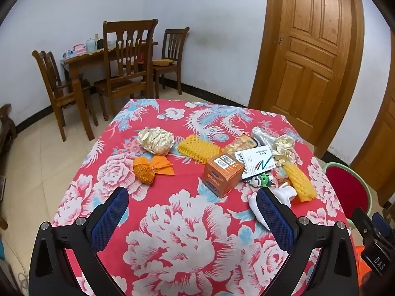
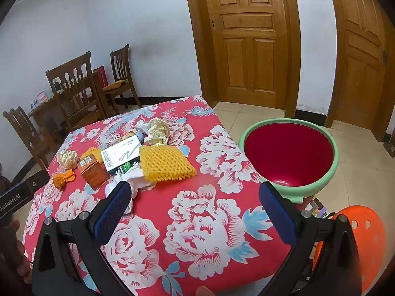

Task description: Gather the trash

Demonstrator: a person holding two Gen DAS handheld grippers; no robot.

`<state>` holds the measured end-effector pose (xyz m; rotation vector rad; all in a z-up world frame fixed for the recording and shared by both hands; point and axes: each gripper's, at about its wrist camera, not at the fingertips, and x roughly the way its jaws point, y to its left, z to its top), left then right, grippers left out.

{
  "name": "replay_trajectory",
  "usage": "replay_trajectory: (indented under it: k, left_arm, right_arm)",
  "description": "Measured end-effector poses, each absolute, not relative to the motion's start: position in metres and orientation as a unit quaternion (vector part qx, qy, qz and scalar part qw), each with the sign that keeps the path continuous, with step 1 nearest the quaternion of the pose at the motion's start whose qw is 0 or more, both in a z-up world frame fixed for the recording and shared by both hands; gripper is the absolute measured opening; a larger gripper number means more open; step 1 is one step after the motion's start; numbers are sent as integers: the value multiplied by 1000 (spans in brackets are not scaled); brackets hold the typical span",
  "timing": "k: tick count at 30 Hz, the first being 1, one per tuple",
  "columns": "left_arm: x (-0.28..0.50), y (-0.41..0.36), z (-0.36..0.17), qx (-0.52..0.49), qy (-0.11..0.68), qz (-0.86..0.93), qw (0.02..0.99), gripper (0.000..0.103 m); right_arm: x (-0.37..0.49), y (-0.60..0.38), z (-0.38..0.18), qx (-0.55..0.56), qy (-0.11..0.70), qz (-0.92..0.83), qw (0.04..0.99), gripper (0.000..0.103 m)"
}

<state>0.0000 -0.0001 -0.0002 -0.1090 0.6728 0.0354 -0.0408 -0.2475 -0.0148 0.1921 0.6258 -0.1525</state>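
Even soft light, fisheye-warped edges

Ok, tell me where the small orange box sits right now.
The small orange box stands mid-table, left of the white card box, in front of a yellow foam net.

Trash pile (image 2: 128, 157) lies on the surface (image 2: 197, 212); the bin (image 2: 291, 185) stands beside its right edge, chairs (image 1: 126, 61) behind
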Motion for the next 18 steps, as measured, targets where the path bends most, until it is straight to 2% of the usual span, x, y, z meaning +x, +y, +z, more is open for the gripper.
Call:
replay_trajectory:
  k: [18]
  left_arm:
    - [-4,-4,6,-48,329,18,943,103]
  right_arm:
    - [-42,-248,-15,94,306,-74,944,101]
